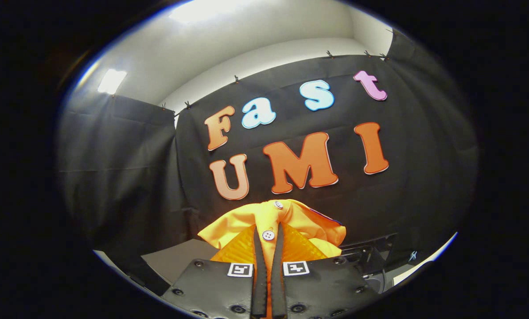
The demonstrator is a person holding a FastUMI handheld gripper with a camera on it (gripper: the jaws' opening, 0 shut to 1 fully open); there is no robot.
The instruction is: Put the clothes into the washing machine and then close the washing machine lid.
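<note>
Now tool [269, 239] clamps orange shirt [291, 217].

The gripper [269, 248] has two long, narrow fingers [258, 266] that taper toward their tips and run close together, nearly parallel. Each springs from a flat dark plate [211, 288] studded with round screws [238, 308]. A square white marker [240, 269] with a black pattern sits at the inner top corner of each plate. The finger faces look ribbed, though that is hard to tell.
</note>
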